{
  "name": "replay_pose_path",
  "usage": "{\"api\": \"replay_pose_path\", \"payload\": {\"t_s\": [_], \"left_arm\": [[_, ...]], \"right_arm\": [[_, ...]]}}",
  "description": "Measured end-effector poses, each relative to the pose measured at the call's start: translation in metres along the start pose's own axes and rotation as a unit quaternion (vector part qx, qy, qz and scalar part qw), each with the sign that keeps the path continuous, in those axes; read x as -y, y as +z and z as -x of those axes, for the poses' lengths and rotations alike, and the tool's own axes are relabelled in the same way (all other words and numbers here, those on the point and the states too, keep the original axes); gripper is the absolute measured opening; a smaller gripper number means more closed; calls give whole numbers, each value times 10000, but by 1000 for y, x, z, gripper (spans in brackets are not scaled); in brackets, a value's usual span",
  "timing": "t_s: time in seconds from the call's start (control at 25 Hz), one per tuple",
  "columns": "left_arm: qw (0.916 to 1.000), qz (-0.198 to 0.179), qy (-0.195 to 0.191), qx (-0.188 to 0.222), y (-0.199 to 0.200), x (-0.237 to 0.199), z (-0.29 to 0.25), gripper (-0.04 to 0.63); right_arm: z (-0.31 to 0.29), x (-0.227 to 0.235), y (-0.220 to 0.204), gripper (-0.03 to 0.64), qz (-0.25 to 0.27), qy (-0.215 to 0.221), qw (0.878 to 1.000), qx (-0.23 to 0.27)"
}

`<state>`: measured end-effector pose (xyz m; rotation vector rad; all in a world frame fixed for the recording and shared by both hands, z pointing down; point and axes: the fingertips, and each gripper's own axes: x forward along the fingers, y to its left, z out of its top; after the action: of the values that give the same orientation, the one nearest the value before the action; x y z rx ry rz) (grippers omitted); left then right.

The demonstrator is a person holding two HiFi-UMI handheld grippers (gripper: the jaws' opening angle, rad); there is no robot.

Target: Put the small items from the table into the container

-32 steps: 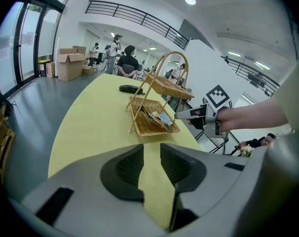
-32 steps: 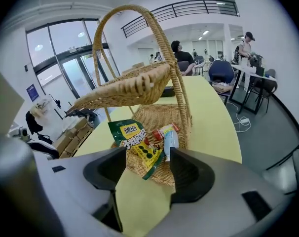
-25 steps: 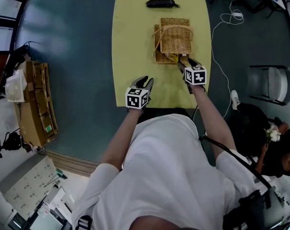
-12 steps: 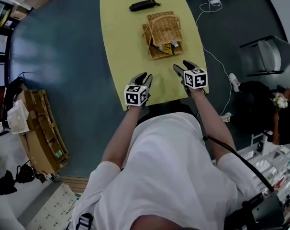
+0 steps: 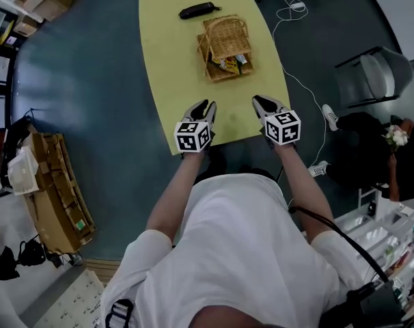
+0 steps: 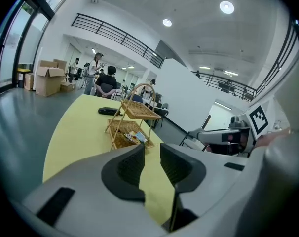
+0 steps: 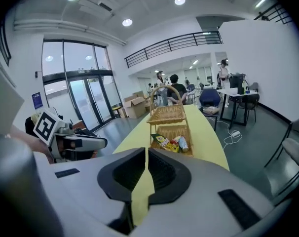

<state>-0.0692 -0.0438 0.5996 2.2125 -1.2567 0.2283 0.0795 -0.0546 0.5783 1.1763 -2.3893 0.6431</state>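
Observation:
A two-tier wicker basket (image 5: 225, 39) stands on the yellow table (image 5: 173, 60); small packets (image 5: 229, 63) lie in its lower tray. Both grippers hover near the table's front edge, well short of the basket. My left gripper (image 5: 202, 106) is open, and a gap with nothing in it shows between its jaws in the left gripper view (image 6: 152, 154). My right gripper (image 5: 263, 102) has its jaws closing, nearly together, with nothing between them (image 7: 146, 154). Both gripper views look along the table at the basket (image 7: 171, 115) and the packets (image 7: 170, 143).
A black case (image 5: 197, 10) lies on the table beyond the basket. A white cable (image 5: 296, 19) trails on the floor to the right, near a grey chair (image 5: 374, 74). A wooden rack (image 5: 53, 183) stands at the left. People stand far off (image 6: 97, 70).
My right gripper has drawn back from the basket's lower tray toward the near table edge, and its jaws have come together. My left gripper has moved little.

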Motion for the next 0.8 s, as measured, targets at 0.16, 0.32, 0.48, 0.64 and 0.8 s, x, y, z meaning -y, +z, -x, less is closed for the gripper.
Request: {"api": "replay_pose_path", "payload": {"t_s": [0.16, 0.32, 0.48, 0.64, 0.8], "left_arm": [[10000, -28, -31, 16, -18, 40, 13, 101], [9999, -58, -2, 91, -42, 84, 38, 63], [9996, -87, 120, 221, -70, 133, 64, 32], [9987, -68, 333, 390, -90, 166, 93, 17], [9974, -46, 538, 485, -105, 177, 137, 9]], "right_arm": [[40, -17, -9, 12, 127, 232, 9995, 162], [85, -40, -26, 12, 286, 510, 9978, 318], [135, -49, -61, 12, 448, 719, 9959, 320], [175, -52, -88, 12, 400, 875, 9947, 370], [199, -80, -104, 12, 370, 1100, 9923, 436]]}}
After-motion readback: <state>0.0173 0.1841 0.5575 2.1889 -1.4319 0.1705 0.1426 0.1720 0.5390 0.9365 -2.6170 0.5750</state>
